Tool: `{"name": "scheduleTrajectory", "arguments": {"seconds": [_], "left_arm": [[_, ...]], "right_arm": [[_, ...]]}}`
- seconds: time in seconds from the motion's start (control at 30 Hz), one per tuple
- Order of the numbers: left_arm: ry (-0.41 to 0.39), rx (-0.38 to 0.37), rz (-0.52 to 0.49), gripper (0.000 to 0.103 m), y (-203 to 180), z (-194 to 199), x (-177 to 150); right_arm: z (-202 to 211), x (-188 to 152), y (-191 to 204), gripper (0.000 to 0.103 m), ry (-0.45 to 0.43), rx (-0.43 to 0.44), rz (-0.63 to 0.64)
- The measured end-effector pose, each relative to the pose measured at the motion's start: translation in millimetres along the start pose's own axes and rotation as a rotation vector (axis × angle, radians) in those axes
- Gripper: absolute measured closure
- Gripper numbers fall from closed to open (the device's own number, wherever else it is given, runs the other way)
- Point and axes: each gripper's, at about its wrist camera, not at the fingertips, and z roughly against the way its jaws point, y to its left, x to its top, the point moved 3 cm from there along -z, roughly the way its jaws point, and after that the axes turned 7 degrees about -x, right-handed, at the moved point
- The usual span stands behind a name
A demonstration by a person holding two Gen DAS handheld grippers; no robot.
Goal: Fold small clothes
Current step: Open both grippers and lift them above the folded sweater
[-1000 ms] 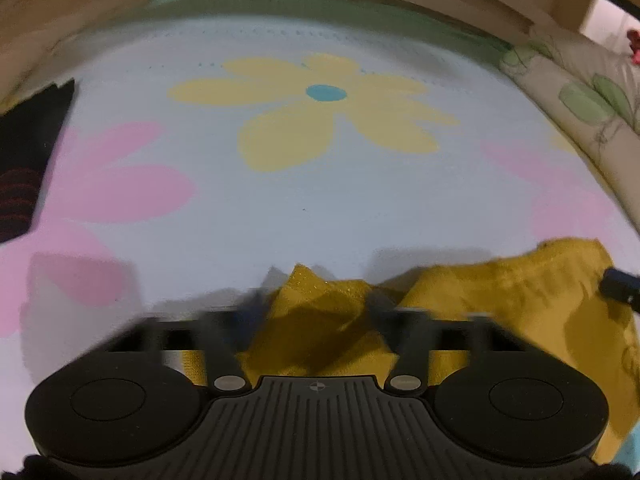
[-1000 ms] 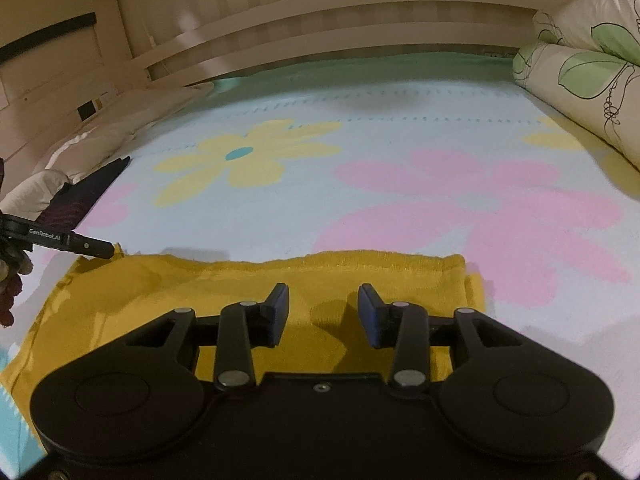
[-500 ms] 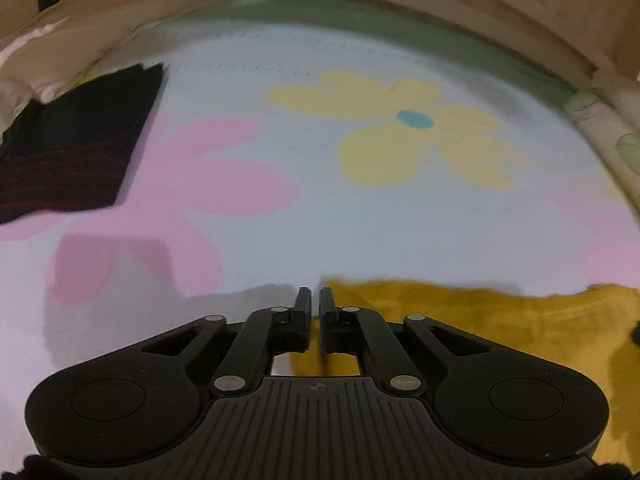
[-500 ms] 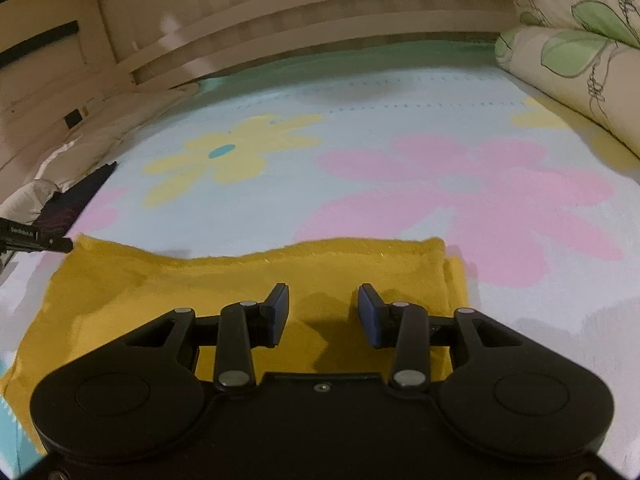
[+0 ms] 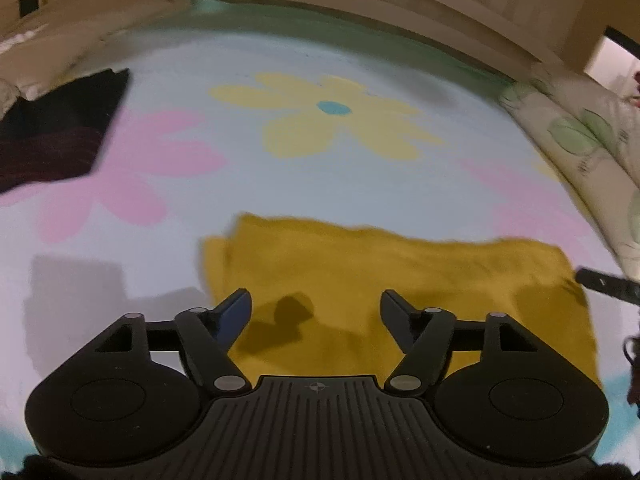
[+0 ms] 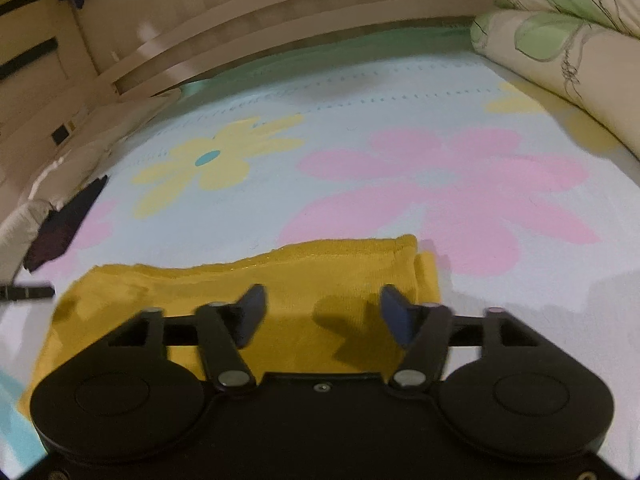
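We see dim, warm indoor light in both wrist views, with a yellowish cast over the flowered bedsheet (image 5: 360,196). The left gripper (image 5: 316,308) throws soft dark shadows onto the yellow cloth (image 5: 400,264) just ahead of its fingers and a grey patch on the sheet toward the left edge. The right gripper (image 6: 322,306) casts similar shadows. Motion blur smears the cloth's far edge, the dark garment (image 5: 56,128) and the pillow (image 5: 580,140). Fisheye distortion bends the wooden bed frame (image 6: 280,36) into an arc; corners go dark.
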Motion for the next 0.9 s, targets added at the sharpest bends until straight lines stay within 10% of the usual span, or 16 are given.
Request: {"name": "scheduleTrajectory", "arguments": {"seconds": [0.33, 0.53, 0.9], "left_arm": [[0.047, -0.014, 0.035, 0.026, -30, 19, -38], [0.126, 0.007, -0.013, 0.024, -41, 4, -68], [0.217, -0.002, -0.123, 0.012, -39, -2, -102]], "right_arm": [[38, -17, -11, 0.000, 0.128, 0.035, -0.128], [45, -45, -18, 0.000, 0.210, 0.010, -0.166], [27, -90, -3, 0.000, 0.360, -0.154, 0.275]]}}
